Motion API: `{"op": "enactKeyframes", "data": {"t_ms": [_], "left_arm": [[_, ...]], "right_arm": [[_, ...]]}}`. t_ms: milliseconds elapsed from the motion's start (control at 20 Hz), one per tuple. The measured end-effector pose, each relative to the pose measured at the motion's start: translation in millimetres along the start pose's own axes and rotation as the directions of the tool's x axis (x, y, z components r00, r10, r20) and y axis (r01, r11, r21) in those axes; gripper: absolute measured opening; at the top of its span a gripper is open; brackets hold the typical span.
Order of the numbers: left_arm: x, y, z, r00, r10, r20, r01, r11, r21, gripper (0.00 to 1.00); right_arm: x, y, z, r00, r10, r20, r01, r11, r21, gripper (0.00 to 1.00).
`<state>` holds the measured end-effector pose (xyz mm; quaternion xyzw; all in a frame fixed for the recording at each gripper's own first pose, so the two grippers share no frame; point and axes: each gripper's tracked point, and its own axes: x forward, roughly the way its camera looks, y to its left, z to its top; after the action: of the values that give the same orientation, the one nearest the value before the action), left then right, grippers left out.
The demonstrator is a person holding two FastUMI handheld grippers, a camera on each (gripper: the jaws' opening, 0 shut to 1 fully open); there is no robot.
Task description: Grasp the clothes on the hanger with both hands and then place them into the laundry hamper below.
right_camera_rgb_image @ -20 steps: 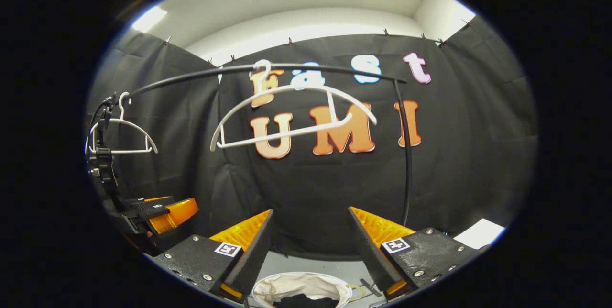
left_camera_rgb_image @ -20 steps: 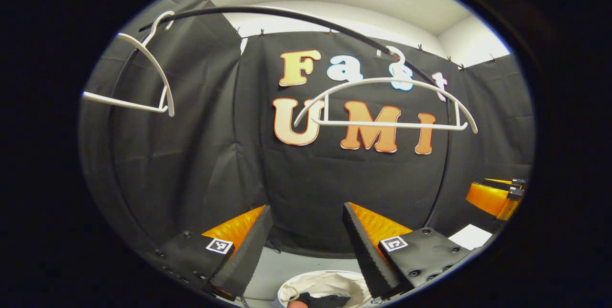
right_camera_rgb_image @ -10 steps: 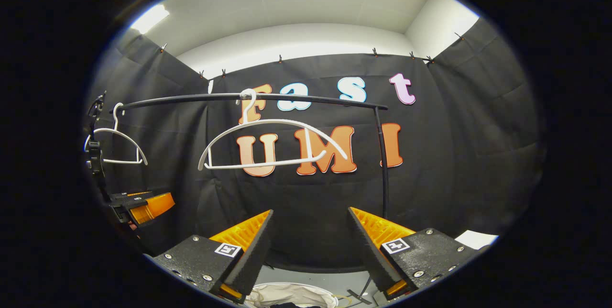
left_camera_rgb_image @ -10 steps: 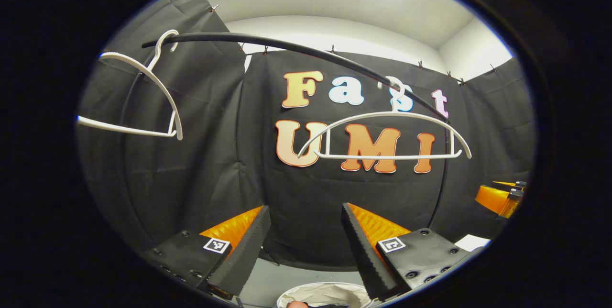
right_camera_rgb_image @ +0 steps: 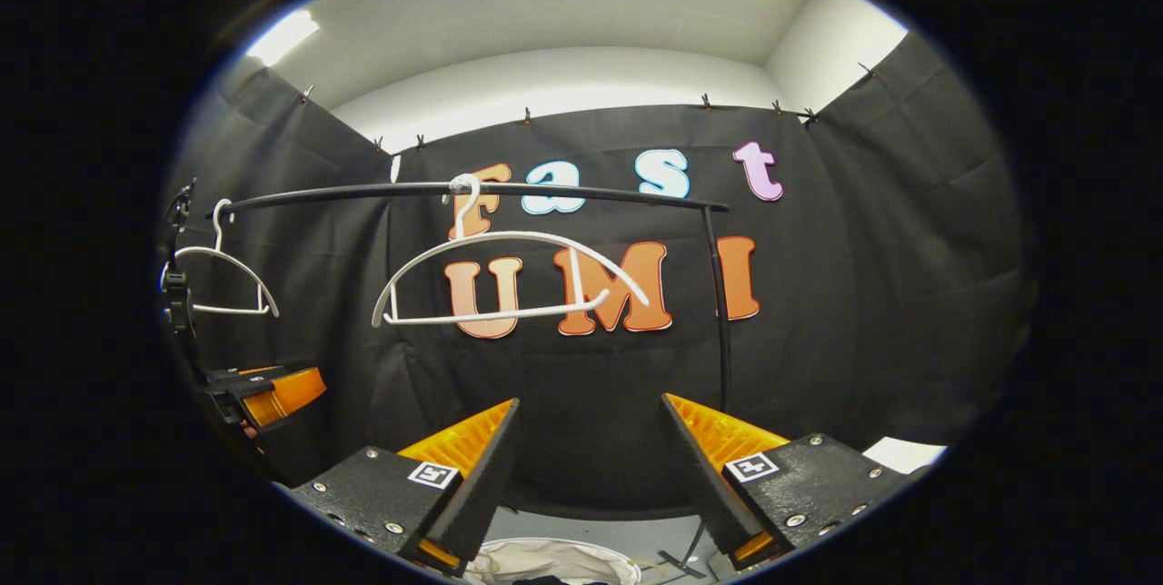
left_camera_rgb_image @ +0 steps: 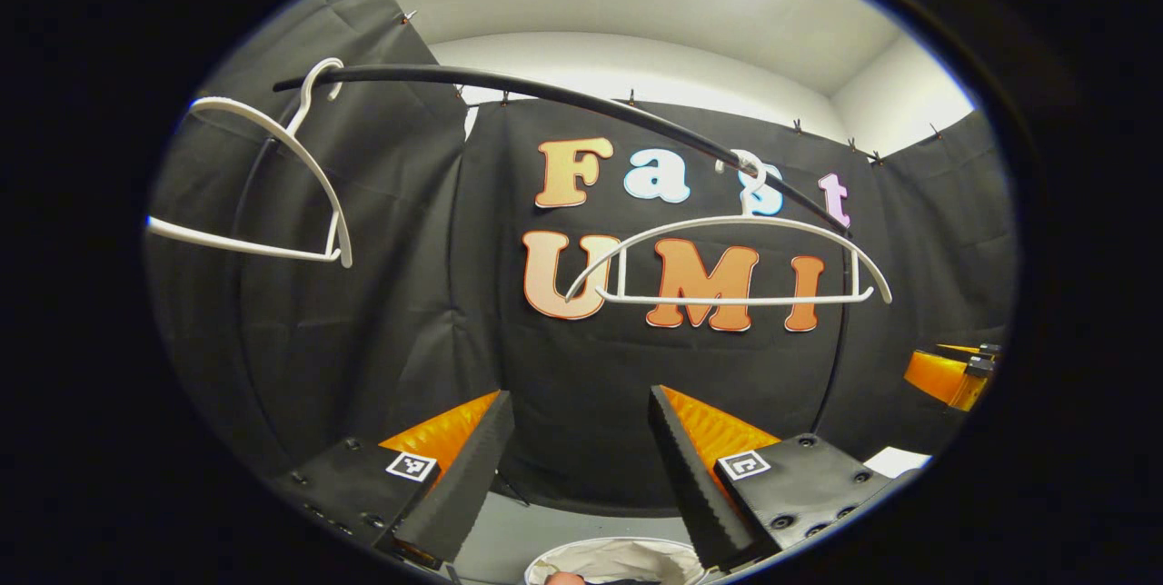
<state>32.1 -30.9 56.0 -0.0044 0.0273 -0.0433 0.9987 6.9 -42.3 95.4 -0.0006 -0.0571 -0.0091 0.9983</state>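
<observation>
In the left gripper view our left gripper (left_camera_rgb_image: 577,467) has its fingers spread apart with nothing between them. Above us the rail (left_camera_rgb_image: 563,99) carries two white hangers — the near hanger (left_camera_rgb_image: 273,176) on the left and the far hanger (left_camera_rgb_image: 727,262) towards the right — and both hang bare. At the bottom edge we see the light rim of the laundry hamper (left_camera_rgb_image: 627,558), with a dark patch just inside it that we take for the clothes, though too little shows to be sure. The right gripper (left_camera_rgb_image: 949,376) sits at the right edge; from here we cannot tell its opening.

In the right gripper view our right gripper (right_camera_rgb_image: 586,471) also stands apart and empty. The same rail (right_camera_rgb_image: 545,192) and bare hangers hang ahead, and the hamper (right_camera_rgb_image: 545,560) lies below between the fingers, a dark scrap (right_camera_rgb_image: 554,580) at its lip.

We judge the task essentially done — garment off the hanger, both grippers released, nothing left but to withdraw.
</observation>
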Motion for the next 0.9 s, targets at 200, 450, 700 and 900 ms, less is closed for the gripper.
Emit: {"op": "enactKeyframes", "data": {"t_ms": [200, 450, 700, 900], "left_arm": [[-0.6, -0.1, -0.8, 1.000, 0.000, -0.002, 0.000, 1.000, 0.003, 0.94], [-3.3, -0.3, -1.3, 1.000, -0.002, -0.002, 0.002, 1.000, -0.001, 0.93], [-6.8, 0.9, -1.3, 1.000, 0.000, -0.002, 0.000, 1.000, 0.004, 0.93], [-6.9, 1.5, -2.8, 1.000, 0.006, -0.004, -0.006, 1.000, 0.001, 0.93]], "right_arm": [[-2.4, 0.6, -2.7, 1.000, 0.001, -0.007, -0.001, 1.000, -0.004, 0.91], [-5.7, 2.5, -3.0, 1.000, 0.005, -0.006, -0.005, 1.000, -0.005, 0.91], [-7.6, 3.4, -8.1, 1.000, 0.008, -0.017, -0.007, 1.000, 0.005, 0.91], [-6.6, 3.3, -12.0, 1.000, 0.009, -0.028, -0.009, 1.000, 0.000, 0.87]]}}
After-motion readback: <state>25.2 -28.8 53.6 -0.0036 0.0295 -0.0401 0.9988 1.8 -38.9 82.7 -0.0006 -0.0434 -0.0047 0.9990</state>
